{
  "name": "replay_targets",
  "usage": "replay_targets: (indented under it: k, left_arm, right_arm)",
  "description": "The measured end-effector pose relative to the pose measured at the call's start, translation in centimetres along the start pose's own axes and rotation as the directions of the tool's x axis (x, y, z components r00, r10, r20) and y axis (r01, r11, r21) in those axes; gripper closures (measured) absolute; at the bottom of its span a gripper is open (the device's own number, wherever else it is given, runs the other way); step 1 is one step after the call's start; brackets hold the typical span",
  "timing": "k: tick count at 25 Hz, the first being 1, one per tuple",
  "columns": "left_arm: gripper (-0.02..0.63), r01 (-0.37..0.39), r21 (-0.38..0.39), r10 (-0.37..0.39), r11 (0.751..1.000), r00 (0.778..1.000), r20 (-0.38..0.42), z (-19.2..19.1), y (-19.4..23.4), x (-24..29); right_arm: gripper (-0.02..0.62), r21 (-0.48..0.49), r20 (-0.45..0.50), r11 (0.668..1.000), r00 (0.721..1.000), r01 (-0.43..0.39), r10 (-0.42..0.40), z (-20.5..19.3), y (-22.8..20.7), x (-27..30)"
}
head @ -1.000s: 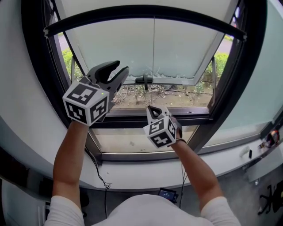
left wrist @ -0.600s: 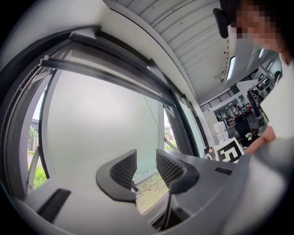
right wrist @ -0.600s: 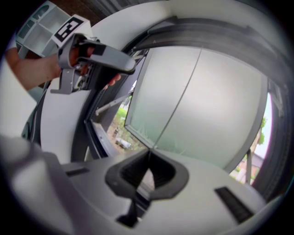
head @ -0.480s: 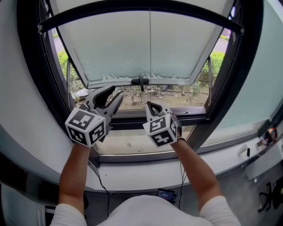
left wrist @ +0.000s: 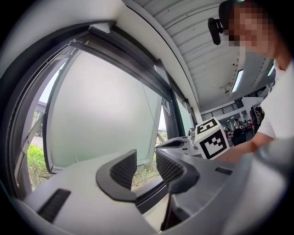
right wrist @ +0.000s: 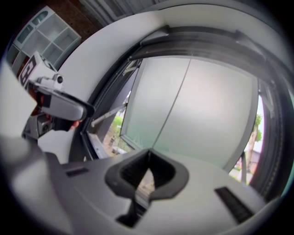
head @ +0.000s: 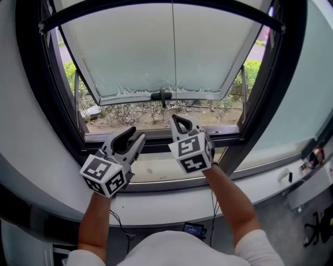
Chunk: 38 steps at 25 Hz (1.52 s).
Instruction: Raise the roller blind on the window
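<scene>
Right tongs (head: 179, 120) are pressed together, and it looks like they're pinching the thin cord (head: 173, 47) that hangs down the middle of the window (head: 269, 96). Left tongs (head: 136, 134) are spread and empty, low at the window's left corner. The roller blind's dark bar (head: 156, 6) sits across the window's top.

The long white window ledge (head: 156, 202) curves across the bottom of the frame, with a few small things (head: 290, 177) at its right end.
</scene>
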<state>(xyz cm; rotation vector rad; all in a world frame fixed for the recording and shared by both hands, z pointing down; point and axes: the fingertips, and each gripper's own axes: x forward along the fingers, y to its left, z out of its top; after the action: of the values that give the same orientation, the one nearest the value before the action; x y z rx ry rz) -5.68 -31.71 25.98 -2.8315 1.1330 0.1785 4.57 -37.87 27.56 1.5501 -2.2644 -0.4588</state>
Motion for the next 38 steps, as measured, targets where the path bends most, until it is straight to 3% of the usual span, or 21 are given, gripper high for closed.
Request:
replay_targets:
  k: [24,38]
  left_arm:
    - [0.460,0.062,-0.147,-0.076,0.987,0.993,-0.092,-6.9,-4.6,-2.0]
    - [0.460,0.086,-0.168,-0.105,0.982,0.989,-0.108,-7.7,-5.6,-2.3]
  right_arm:
    - [0.571,0.012,0.132,0.998,0.989,0.061,-0.062,5.1,-2.1,-2.2]
    - [0.571,-0.011,0.200,0.995,0.975,0.103,-0.099,8.6,-3.5,-2.8]
